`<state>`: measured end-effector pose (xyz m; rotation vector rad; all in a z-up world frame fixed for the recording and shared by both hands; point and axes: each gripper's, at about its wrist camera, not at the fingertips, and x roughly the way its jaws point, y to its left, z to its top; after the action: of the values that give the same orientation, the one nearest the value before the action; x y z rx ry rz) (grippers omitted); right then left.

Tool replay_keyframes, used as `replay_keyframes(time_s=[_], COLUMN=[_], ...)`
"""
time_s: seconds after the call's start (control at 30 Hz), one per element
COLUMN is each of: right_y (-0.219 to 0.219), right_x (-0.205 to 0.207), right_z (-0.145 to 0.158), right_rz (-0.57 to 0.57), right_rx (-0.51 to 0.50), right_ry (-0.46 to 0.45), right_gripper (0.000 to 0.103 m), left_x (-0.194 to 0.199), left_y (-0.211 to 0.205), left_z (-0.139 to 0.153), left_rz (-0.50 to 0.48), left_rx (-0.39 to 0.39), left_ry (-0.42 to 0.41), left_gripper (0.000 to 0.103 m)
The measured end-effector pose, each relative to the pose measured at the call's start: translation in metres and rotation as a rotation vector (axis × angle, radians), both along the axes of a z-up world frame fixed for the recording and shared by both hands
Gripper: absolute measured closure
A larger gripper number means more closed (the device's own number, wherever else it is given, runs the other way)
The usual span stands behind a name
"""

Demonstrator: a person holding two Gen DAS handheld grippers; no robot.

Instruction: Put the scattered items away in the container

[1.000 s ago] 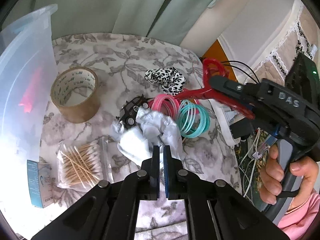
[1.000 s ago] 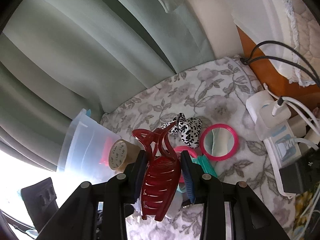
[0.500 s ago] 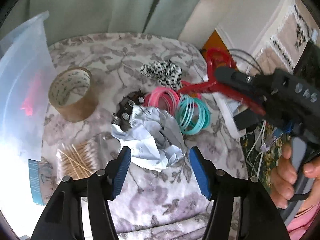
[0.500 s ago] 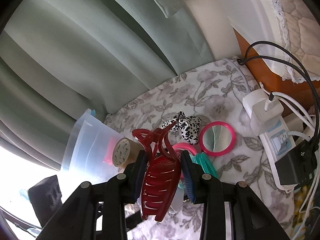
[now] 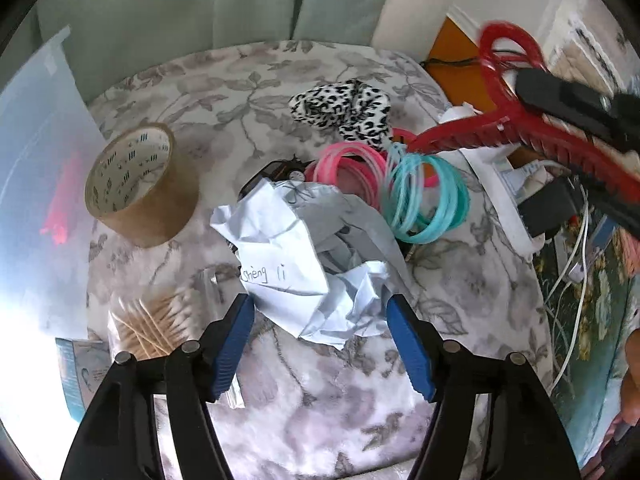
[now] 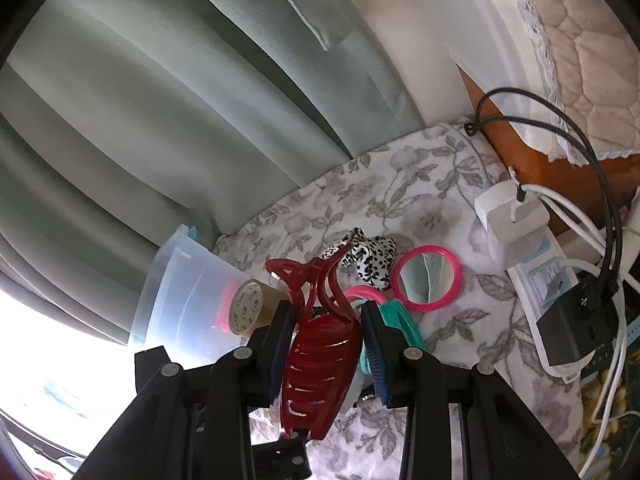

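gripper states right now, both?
Left gripper: open, straddling the crumpled paper.
Right gripper: shut on the red hair claw.

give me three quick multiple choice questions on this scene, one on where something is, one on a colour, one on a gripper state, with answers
1. Where is the tape roll?
A. inside the bin
B. on the floral cloth beside the bin
C. on the paper

2. What colour is the mirror rim?
A. pink
B. teal
C. black

3. What is the right gripper doing?
A. open, empty
B. shut on the hair claw
C. shut on the scrunchie

Answers:
1 B: the roll stands on the cloth, outside the bin.
2 A: a pink ring frames the glass.
3 B: the red hair claw sits clamped between its fingers.
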<state>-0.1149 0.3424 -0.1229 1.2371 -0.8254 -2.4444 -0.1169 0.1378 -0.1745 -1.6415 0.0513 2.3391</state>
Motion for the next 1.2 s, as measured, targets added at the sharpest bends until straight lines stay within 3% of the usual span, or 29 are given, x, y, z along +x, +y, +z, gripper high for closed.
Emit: replay_keyframes(time_s=[0.23,0.53,1.2], right_y=[0.003,0.011,-0.012], right_x=[-0.005,-0.001,0.044], right_z=[-0.004,0.015,0.072], right_rz=[-0.004,-0.029,-0.033], right_rx=[-0.011,-0.02,0.023], right_ry=[-0.007,0.039,0.144], right_gripper=[0.065,0.065,0.065], left_x=[0.0,-0.001,0.034], left_y=[-0.008,-0.013,-0.045], left_z=[0.003,0.018,0.093], left_rz=[0.008,0.024,0.046], left_rx=[0.047,0.117,0.263], left_ry=[0.015,0.019,0.181], left_gripper=[0.047,0.049,0.049])
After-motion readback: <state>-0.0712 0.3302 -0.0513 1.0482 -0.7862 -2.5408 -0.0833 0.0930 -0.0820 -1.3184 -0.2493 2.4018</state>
